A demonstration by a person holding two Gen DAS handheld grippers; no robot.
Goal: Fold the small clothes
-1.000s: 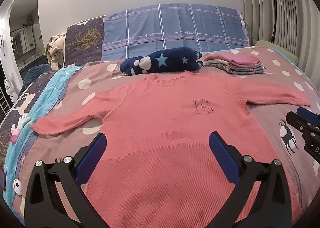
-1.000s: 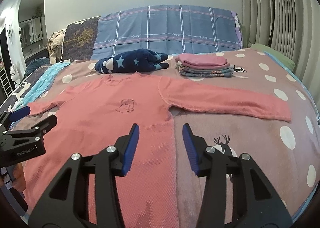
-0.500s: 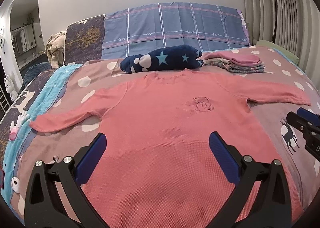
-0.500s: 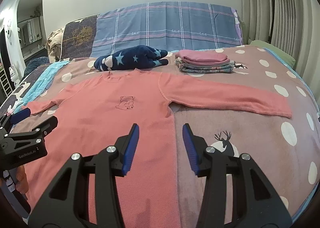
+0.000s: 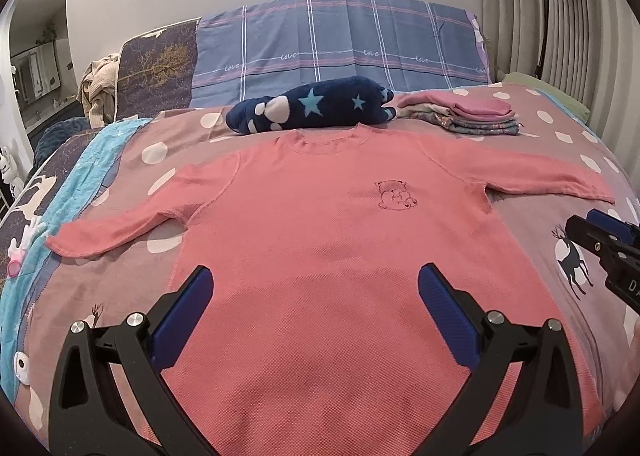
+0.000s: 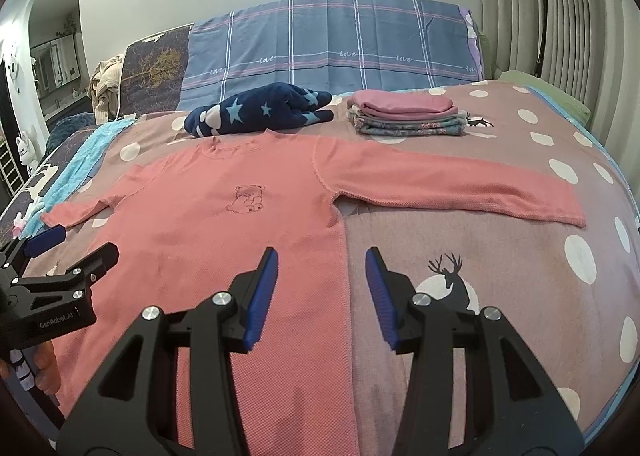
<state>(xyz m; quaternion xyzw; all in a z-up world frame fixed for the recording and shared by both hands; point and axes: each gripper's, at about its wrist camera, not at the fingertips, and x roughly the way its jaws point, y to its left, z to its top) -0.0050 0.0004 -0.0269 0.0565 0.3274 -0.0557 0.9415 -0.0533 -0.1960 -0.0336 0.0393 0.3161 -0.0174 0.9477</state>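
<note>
Pink long-sleeved top (image 5: 320, 256) lies flat and face up on the polka-dot bedspread (image 6: 500, 276), both sleeves spread out to the sides, directly ahead of and beneath both tools. No fold looks started.

The likely trouble comes from the fabric itself. It is thin and limp, so a pinch taken at one layer only could drag the body askew and wrinkle the front. The bedspread is soft too, and a low pinch near the side seam could catch it along with the top. A sleeve swung over too fast may land crooked across the bear print (image 5: 395, 195). Just past the collar, well ahead of the tools, sit the star-patterned navy bundle (image 5: 312, 108) and the folded stack (image 6: 404, 114); a long forward reach could nudge them.

The left gripper (image 5: 316, 320) hovers over the lower body of the top, jaws spread wide and empty. The right gripper (image 6: 322, 290) hovers with its jaws straddling the top's right side seam, moderately parted, holding nothing.
</note>
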